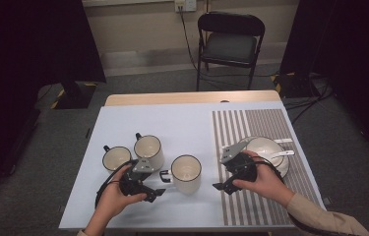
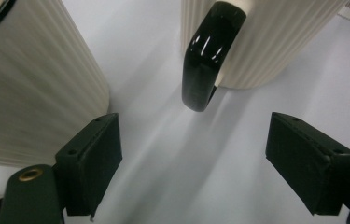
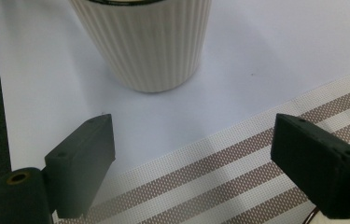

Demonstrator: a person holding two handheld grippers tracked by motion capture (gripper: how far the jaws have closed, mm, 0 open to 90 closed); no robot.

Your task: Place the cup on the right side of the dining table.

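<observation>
L gripper [image 2: 193,154] hovering w/ jaws wide, nothing between, pointing at black handle [image 2: 208,56] of ribbed cream mug [image 1: 187,173] standing mid-table on pale mat [image 1: 182,123], R gripper [image 3: 193,161] also gaping wide, empty, sitting over striped placemat [image 3: 219,182] edge nr same mug

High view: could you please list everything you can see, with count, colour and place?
Mugs: three, cream with black rims and handles, centre-left of the sheet.
Bowl: one, white, on a plate on the mat.
Spoon: one, white, by the bowl.
Mat: one, brown-and-white striped, table's right.
Sheet: one, pale blue, covering the table.
Chair: one, black, beyond the table.
Left gripper: black, open, facing the nearest mug's handle.
Right gripper: black, open, over the mat.
</observation>
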